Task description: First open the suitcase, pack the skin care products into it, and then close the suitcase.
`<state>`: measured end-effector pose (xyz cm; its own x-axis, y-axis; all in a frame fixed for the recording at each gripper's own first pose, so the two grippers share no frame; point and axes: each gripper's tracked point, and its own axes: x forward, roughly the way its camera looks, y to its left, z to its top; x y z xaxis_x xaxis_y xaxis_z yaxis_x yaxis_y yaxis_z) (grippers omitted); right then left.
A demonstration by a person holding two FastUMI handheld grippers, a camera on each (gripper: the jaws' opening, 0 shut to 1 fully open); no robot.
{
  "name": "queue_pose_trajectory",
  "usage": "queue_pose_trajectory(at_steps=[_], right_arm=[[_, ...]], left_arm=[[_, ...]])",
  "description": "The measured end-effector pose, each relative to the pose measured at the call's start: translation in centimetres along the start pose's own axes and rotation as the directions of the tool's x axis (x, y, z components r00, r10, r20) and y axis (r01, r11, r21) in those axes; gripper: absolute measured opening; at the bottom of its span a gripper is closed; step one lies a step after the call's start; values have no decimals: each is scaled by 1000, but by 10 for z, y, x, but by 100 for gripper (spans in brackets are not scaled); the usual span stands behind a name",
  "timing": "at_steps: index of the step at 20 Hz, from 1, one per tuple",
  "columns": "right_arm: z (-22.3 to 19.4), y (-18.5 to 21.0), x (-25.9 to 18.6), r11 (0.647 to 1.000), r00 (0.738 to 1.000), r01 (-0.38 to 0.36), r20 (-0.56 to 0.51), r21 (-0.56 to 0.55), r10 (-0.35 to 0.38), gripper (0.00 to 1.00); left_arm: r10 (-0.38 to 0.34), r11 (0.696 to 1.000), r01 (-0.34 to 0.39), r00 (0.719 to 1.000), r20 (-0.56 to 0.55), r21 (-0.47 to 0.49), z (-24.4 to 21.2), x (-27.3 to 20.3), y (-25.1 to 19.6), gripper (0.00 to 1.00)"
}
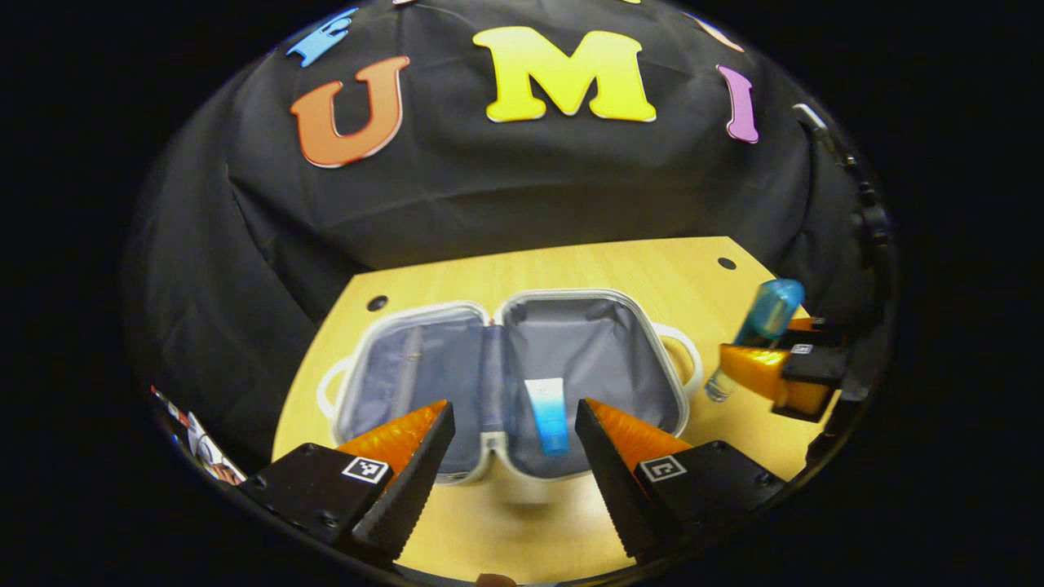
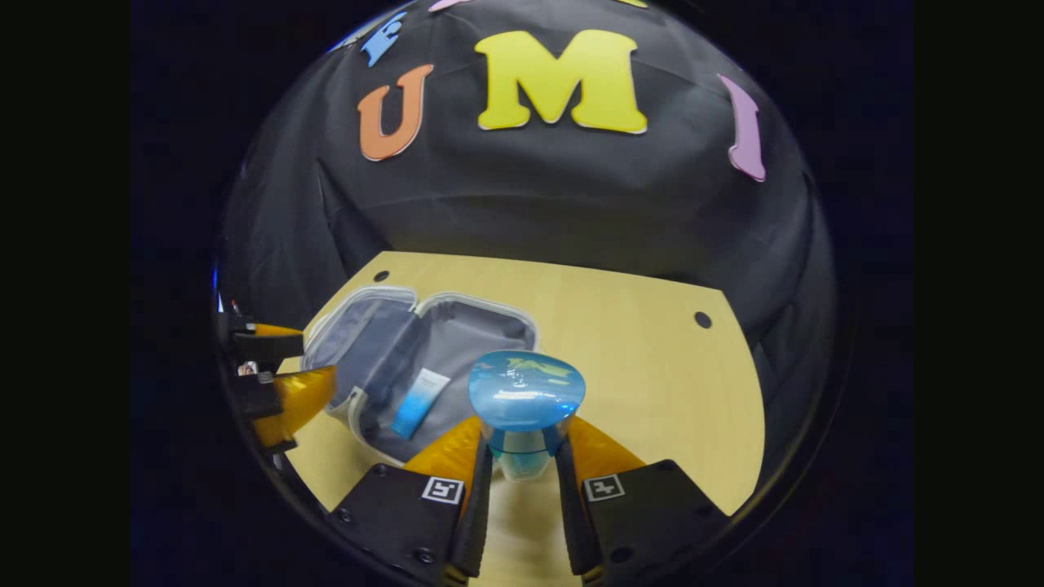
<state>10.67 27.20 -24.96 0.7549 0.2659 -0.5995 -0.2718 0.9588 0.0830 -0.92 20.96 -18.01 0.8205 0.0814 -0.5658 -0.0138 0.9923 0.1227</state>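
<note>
On the wooden table (image 1: pixel 571 261) the suitcase (image 1: pixel 506 371) lies open with a blue-and-white tube (image 1: pixel 548 414) in its right half. The left gripper (image 1: pixel 512 444) hovers before it, fingers apart and empty. Right of the case, the right gripper (image 2: pixel 522 465) is clamped on a blue-capped bottle (image 2: pixel 526 399) held between its fingers.

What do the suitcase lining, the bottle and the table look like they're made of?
Suitcase lining: seemingly woven fabric, matte grey with soft creases. Bottle, held by the right tongs: likely clear blue-tinted plastic, with glossy glints on its cap. Table: light wood or wood-look laminate, smooth, with faint grain.
</note>
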Motion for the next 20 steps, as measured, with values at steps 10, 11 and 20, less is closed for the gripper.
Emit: queue_pose_trajectory(at_steps=[10, 11, 20], right_arm=[[-66, 62, 74, 998, 960, -1, -278, 62, 18, 37], [-63, 63, 78, 998, 963, 8, -269, 69, 11, 37], [-60, 61, 129, 979, 928, 98, -373, 176, -26, 35]], left_arm=[[89, 994, -61, 934, 345, -91, 56, -103, 80, 95], [98, 993, -67, 931, 353, -99, 57, -105, 86, 95], [71, 980, 9, 917, 393, -199, 47, -94, 103, 96]])
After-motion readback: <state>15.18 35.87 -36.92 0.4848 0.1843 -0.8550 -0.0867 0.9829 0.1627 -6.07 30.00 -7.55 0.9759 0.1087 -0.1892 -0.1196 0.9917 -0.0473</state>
